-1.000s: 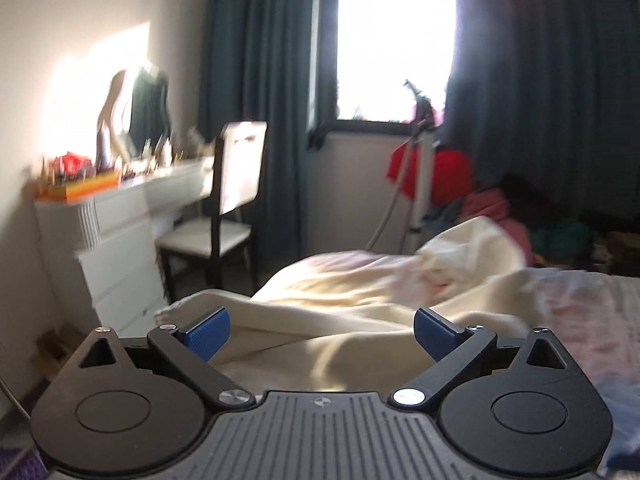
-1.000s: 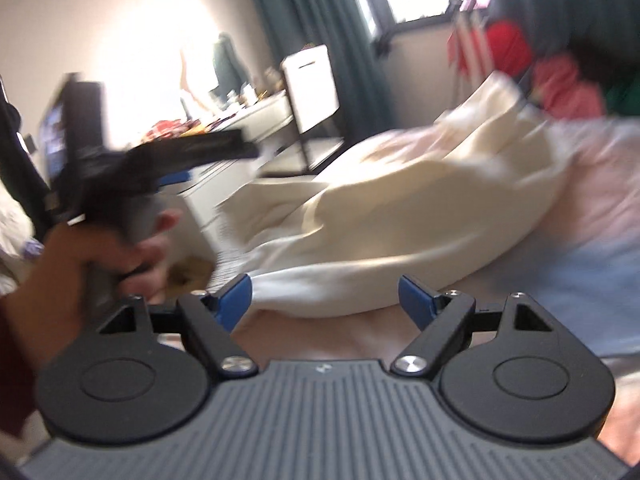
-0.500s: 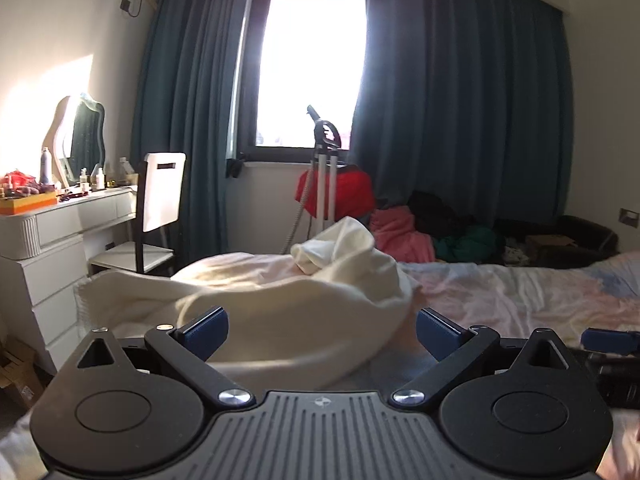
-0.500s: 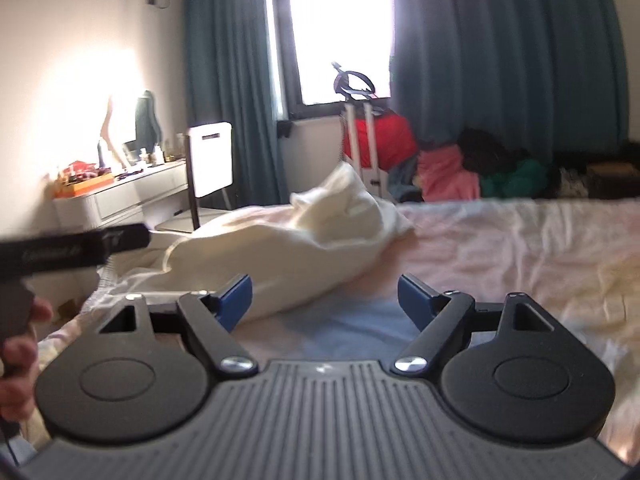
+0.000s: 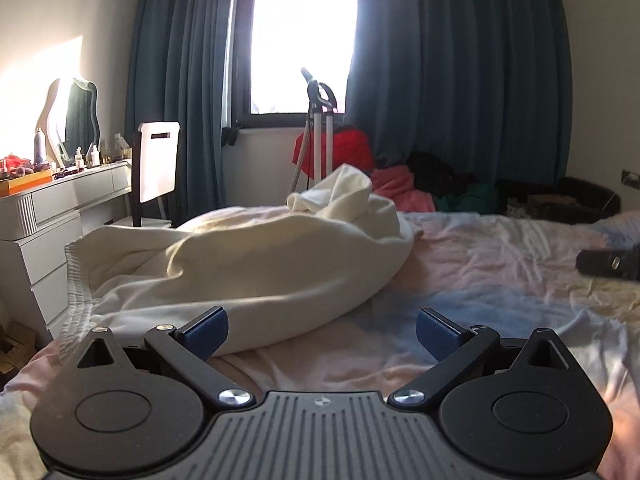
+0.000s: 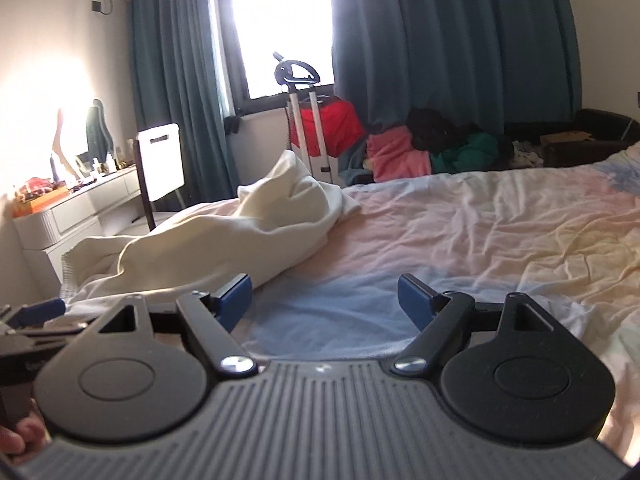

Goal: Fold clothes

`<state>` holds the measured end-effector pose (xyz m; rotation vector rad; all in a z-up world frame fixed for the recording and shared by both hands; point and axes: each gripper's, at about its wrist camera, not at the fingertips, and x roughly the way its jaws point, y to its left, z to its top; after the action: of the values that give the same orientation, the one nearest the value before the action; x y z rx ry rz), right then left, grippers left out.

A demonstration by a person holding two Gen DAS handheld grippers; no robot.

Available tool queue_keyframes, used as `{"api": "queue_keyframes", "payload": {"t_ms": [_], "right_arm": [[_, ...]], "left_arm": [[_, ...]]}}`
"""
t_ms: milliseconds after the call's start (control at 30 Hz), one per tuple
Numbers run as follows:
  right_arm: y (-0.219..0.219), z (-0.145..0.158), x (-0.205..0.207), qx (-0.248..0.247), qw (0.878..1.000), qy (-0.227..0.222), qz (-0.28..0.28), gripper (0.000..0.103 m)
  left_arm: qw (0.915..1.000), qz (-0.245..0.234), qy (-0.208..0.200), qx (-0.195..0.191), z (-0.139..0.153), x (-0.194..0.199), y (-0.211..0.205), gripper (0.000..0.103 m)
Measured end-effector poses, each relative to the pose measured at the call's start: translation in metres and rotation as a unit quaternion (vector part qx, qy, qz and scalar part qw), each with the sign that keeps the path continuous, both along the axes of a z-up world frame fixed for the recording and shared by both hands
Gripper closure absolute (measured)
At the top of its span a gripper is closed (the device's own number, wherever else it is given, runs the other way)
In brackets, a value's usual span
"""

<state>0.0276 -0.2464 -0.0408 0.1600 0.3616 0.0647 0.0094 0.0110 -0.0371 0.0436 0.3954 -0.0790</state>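
Bedroom, daylight through a curtained window: a rumpled pastel bed sheet [image 5: 500, 264] fills the foreground, where 2 handheld grippers hover low, both with jaws spread wide and holding nothing. Nearest the left gripper [image 5: 322, 330], a cream garment [image 5: 256, 264] lies heaped on the bed's left side, its ribbed hem [image 5: 76, 284] trailing toward the edge; the right gripper [image 6: 324, 300] faces bare sheet just beside the heap. Folding has not begun. Judged from here, the sound first move is to pinch the hem at 2 separated points and spread the cloth flat. Only the left view shows that hem clearly; only the right view shows a person's fingers [image 6: 16, 440] at lower left. Beyond stand a white dresser [image 5: 60, 208] and chair [image 5: 156, 168].
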Motion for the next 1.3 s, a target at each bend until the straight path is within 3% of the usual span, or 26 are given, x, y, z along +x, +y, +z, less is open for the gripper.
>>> {"api": "queue_keyframes", "payload": {"t_ms": [200, 333, 433, 633, 767, 867, 933, 1033, 1100, 1133, 1300], "right_arm": [[0.0, -0.001, 0.0, -0.019, 1.0, 0.019, -0.011, 0.021], [-0.006, -0.005, 0.005, -0.015, 0.999, 0.032, -0.018, 0.021], [-0.014, -0.01, 0.014, 0.001, 0.999, 0.045, -0.022, 0.021], [-0.044, -0.032, 0.053, 0.018, 0.995, 0.076, -0.058, 0.021], [-0.067, -0.057, 0.09, 0.057, 0.987, 0.108, -0.106, 0.021], [-0.078, -0.074, 0.112, 0.069, 0.983, 0.124, -0.119, 0.021], [-0.084, -0.084, 0.124, 0.07, 0.98, 0.133, -0.128, 0.021], [-0.093, -0.098, 0.138, 0.081, 0.976, 0.144, -0.14, 0.021], [-0.097, -0.104, 0.142, 0.087, 0.974, 0.148, -0.145, 0.021], [-0.097, -0.105, 0.143, 0.087, 0.974, 0.15, -0.145, 0.021], [-0.1, -0.099, 0.139, 0.089, 0.977, 0.136, -0.142, 0.021]], "left_arm": [[0.9989, -0.019, 0.034, 0.025, -0.02, 0.039, -0.02, 0.005], [0.995, -0.036, 0.044, 0.082, -0.034, 0.086, -0.047, 0.006], [0.9895, -0.054, 0.059, 0.121, -0.044, 0.135, -0.071, 0.009], [0.977, -0.059, 0.045, 0.2, -0.064, 0.247, -0.133, 0.015], [0.9738, -0.062, 0.027, 0.217, -0.073, 0.316, -0.171, 0.018], [0.9715, -0.033, 0.044, 0.23, -0.084, 0.366, -0.202, 0.025], [0.9684, -0.022, 0.026, 0.247, -0.088, 0.385, -0.217, 0.027], [0.9607, -0.008, 0.006, 0.277, -0.095, 0.398, -0.229, 0.057], [0.9613, -0.011, 0.0, 0.275, -0.09, 0.394, -0.228, 0.091], [0.9609, -0.02, -0.009, 0.276, -0.084, 0.386, -0.227, 0.1], [0.9581, -0.065, -0.061, 0.272, -0.051, 0.326, -0.219, 0.101]]}}
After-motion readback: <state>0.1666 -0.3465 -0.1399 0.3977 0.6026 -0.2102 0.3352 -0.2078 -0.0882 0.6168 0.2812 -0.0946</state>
